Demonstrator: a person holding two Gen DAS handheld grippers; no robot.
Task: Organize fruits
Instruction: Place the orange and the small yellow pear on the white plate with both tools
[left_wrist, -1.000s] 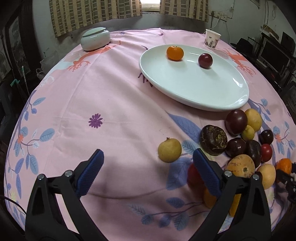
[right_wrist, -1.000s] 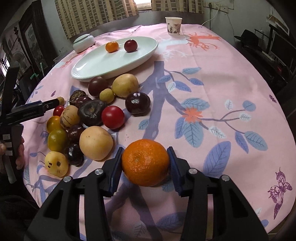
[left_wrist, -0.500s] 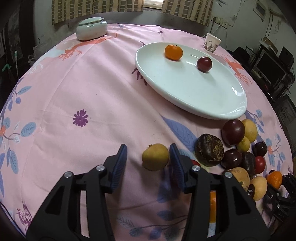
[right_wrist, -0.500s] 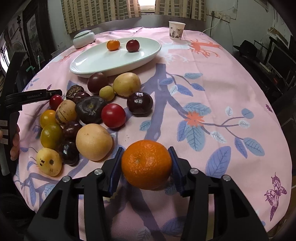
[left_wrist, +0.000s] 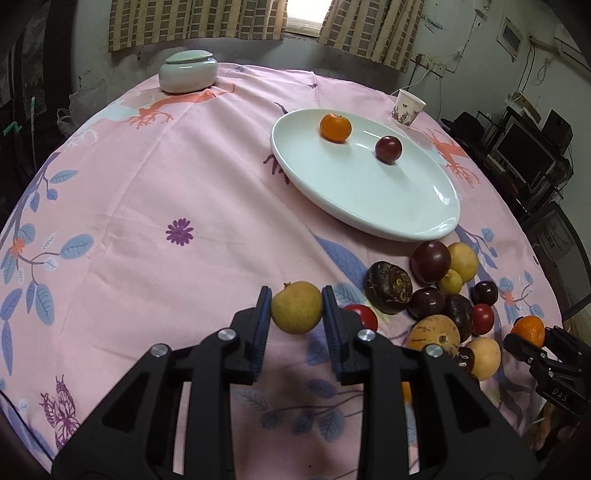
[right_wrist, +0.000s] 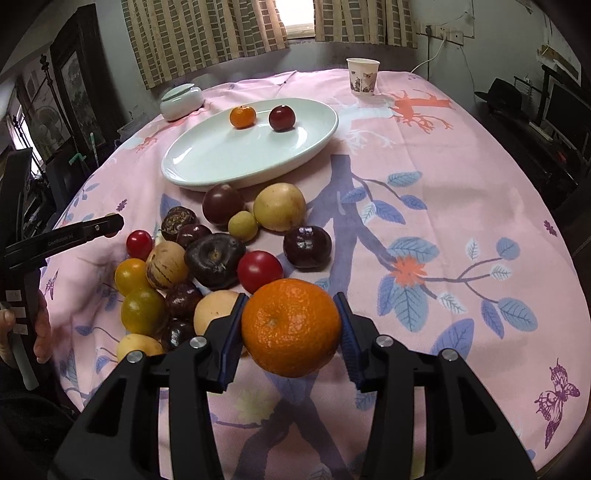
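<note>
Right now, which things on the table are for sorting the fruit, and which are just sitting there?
For the job:
- left gripper, shut on the yellow-green fruit
- right gripper, shut on the big orange
- white plate with a small orange and a dark plum
- fruit pile

Just sitting there:
- paper cup
- lidded jar
- pink tablecloth

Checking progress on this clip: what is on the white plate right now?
On the white plate lie two fruits side by side, apart: a small orange and a dark red plum. The rest is bare; nothing covers any part of it.
</note>
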